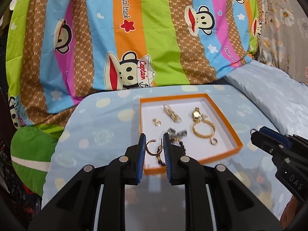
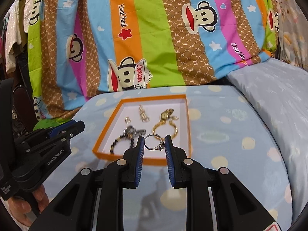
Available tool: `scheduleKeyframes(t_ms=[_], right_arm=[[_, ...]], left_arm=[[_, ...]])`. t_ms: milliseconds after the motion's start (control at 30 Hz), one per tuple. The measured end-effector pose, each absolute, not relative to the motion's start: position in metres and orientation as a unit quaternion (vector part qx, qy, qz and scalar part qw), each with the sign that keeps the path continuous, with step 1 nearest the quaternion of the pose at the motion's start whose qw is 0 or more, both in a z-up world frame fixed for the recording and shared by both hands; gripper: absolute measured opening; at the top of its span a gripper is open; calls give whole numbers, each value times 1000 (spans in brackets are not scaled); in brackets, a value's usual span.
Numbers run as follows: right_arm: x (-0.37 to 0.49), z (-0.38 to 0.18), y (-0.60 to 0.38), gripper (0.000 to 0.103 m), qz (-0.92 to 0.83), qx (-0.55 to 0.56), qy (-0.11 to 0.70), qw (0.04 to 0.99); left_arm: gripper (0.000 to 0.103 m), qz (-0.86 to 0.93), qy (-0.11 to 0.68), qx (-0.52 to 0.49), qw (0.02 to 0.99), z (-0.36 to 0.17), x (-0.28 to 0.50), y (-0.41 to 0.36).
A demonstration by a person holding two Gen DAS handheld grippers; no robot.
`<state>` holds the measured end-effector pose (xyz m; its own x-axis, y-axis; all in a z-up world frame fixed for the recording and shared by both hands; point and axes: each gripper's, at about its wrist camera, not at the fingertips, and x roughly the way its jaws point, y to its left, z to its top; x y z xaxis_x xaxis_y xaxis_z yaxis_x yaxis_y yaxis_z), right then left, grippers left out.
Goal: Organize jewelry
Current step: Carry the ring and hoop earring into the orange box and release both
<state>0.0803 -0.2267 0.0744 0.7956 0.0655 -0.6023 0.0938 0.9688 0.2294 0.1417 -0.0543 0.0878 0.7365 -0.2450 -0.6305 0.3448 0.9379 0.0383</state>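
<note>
An orange-rimmed white tray [image 1: 221, 113] lies on a blue dotted cushion; it also shows in the right wrist view [image 2: 187, 115]. In it lie a gold watch [image 1: 196, 113], a gold chain bracelet [image 1: 204, 130], a pale chain [image 1: 172, 112], a small earring [image 1: 156, 122] and a dark beaded bracelet [image 1: 177, 134]. My left gripper [image 1: 154, 144] is shut on a gold hoop earring [image 1: 151, 147] above the tray's near left corner. My right gripper [image 2: 154, 143] is shut on a silver ring [image 2: 153, 142] with a dark stone, above the tray's near edge.
A colourful striped monkey-print quilt [image 1: 134, 38] rises behind the cushion [image 1: 96, 134]. A pale blue pillow [image 1: 269, 88] lies at the right. A green bundle [image 1: 30, 150] sits at the left. Each gripper shows at the edge of the other's view.
</note>
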Motion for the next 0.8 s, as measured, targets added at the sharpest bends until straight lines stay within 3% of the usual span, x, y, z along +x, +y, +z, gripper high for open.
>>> scheduleKeyframes(t_ms=[800], right_arm=[[173, 46, -238, 21, -25, 130, 351, 927]], left_arm=[[17, -142, 354, 70, 922, 58, 215, -87]])
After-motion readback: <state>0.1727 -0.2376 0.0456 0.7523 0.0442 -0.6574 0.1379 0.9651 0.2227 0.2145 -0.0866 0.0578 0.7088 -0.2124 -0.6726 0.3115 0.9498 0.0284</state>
